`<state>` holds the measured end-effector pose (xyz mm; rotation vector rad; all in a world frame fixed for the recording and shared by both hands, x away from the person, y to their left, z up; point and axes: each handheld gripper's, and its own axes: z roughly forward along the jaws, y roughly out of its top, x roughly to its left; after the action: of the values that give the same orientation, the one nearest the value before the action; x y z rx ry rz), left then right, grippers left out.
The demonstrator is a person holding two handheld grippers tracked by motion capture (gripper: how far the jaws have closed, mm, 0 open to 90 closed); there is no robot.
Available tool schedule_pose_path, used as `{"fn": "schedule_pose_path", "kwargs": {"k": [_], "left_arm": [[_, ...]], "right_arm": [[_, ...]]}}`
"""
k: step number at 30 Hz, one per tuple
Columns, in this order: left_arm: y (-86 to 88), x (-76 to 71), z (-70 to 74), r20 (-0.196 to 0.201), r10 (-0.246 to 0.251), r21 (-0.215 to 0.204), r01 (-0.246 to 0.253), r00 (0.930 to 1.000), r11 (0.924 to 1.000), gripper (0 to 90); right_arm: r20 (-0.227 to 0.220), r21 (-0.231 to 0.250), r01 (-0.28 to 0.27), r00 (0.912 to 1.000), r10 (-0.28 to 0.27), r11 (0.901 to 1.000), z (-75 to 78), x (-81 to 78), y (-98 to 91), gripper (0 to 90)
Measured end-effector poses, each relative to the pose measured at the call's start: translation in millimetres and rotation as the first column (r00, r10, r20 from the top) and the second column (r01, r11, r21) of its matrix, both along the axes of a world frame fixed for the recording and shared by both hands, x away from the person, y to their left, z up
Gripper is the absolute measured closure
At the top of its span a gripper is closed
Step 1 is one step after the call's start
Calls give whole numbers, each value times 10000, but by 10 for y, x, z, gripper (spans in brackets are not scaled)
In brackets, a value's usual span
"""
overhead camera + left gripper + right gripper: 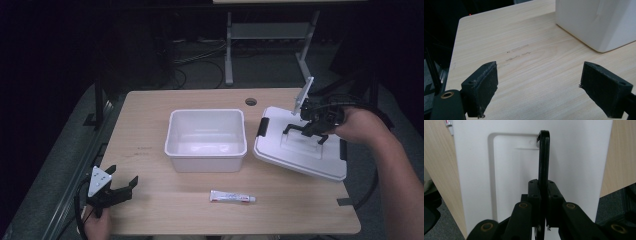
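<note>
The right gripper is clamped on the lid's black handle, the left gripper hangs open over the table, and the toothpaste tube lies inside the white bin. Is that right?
Not quite. The toothpaste tube lies on the table in front of the white bin, not inside it, as the high view shows. The rest stands: the right gripper is clamped on the lid's black handle, and the left gripper is open.
</note>
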<state>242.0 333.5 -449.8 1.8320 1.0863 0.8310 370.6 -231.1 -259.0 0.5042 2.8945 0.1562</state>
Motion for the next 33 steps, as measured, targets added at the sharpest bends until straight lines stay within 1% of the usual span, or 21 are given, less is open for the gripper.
{"fn": "schedule_pose_path", "kwargs": {"k": [6, 18, 26, 33], "left_arm": [[-6, 7, -4, -10, -24, 43, 24, 10000, 10000, 138], [-5, 5, -3, -24, -9, 24, 9, 10000, 10000, 138], [-6, 6, -3, -14, -13, 40, 13, 10000, 10000, 138], [2, 4, -3, -46, -3, 42, 3, 10000, 10000, 138]], "right_arm": [[-80, 51, 31, 10000, -30, 10000, -144, -8, -41, 838], [-470, 114, 114, 9988, -108, 9999, -529, -8, -97, 837], [-673, 134, 122, 9977, -112, 9998, -727, 13, -101, 838], [-800, 157, 128, 9967, -115, 9998, -856, 28, -89, 837]]}}
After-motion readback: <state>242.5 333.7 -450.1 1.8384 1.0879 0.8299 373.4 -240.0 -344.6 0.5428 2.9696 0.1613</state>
